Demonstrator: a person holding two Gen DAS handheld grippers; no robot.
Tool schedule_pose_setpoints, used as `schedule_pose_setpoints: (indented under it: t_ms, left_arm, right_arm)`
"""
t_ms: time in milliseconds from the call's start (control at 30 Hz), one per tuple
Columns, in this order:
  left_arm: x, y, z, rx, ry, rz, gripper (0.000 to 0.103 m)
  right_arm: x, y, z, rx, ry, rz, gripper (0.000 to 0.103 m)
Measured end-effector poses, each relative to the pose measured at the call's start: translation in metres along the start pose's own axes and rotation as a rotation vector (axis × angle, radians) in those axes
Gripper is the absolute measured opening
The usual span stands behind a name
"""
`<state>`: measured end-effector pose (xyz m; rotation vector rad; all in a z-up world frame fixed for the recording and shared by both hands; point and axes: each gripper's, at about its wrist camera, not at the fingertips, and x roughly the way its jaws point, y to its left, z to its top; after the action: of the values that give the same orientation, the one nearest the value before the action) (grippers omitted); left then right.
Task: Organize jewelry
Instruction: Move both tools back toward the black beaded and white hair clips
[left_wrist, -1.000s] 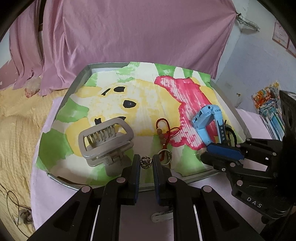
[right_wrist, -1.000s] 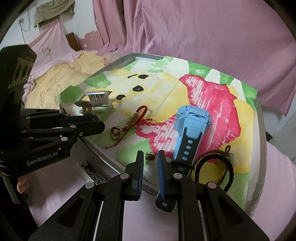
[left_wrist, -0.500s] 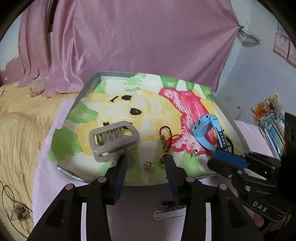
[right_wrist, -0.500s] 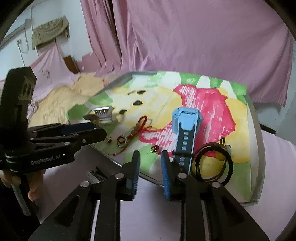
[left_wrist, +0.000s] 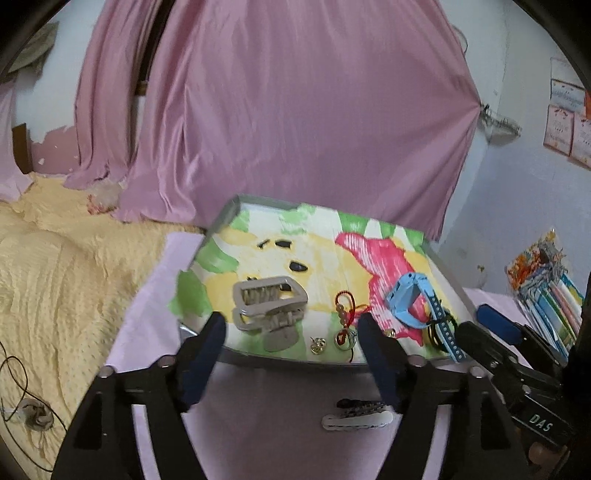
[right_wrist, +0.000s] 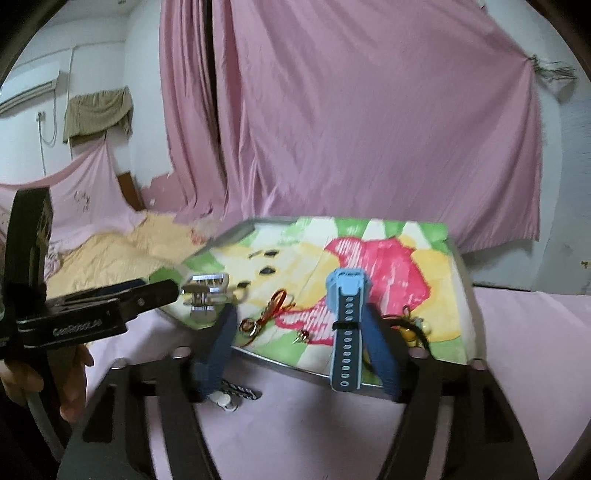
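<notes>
Both grippers have pulled back from the tray since a second ago, and their jaws, then nearly pressed together, now stand spread wide; neither holds or touches anything. From my remote seat I read "DAS" in white on the black body of the right gripper (left_wrist: 484, 321) as seen from the left wrist, and "GenRobot.AI", blurred, on the left gripper (right_wrist: 173, 290) as seen from the right wrist; a hand (right_wrist: 74, 384) grips its handle.

The left gripper's blue-padded fingers (left_wrist: 207, 343) frame the near edge of the metal tray (left_wrist: 236, 201), which rests on a pink cloth (left_wrist: 258, 406) and is lined with a sheet painted with a yellow bear face, a red patch and green strokes.

On that sheet lie the jewelry pieces: a grey plastic claw hair clip (left_wrist: 267, 306) with comb teeth at the left; a red cord charm (left_wrist: 345, 314) with beads and a metal ring in the middle; a small gold earring (left_wrist: 317, 345) just beside it; a light blue rubber watch (left_wrist: 410, 304) standing on its curled strap at the right, its holed band reaching over the tray's edge; a black elastic hair tie (right_wrist: 417, 332) beside the watch.

Off the tray, on the cloth, lies a flat scalloped white hair clip (left_wrist: 356, 419); pink curtains (left_wrist: 314, 110) hang behind; a yellow textured blanket (left_wrist: 55, 277) lies to the left.
</notes>
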<state>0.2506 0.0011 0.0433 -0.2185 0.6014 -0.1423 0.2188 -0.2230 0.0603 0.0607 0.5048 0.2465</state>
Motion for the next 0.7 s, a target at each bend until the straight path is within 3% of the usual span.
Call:
schedule_pose_setpoints:
  t_ms: [133,233,400,700]
  left_arm:
    - [-0.018,0.003,-0.006,0.005,-0.098,0.011,0.094]
    - [-0.031,0.005,-0.01,0.006,-0.155,0.012,0.099]
    - [-0.053,0.005,-0.022,0.039,-0.246,0.024,0.102]
    - [-0.075,-0.001,-0.034,0.112,-0.308,0.027,0.102]
  right_arm:
    - [-0.017,-0.001,-0.002,0.011,-0.072,-0.014,0.086]
    - [-0.028,-0.001,-0.004,0.012,-0.112,-0.023,0.094]
    - [-0.045,0.004,-0.01,-0.024,-0.16,-0.034,0.095]
    - [-0.066,0.009,-0.018,-0.073,-0.207,-0.033,0.096]
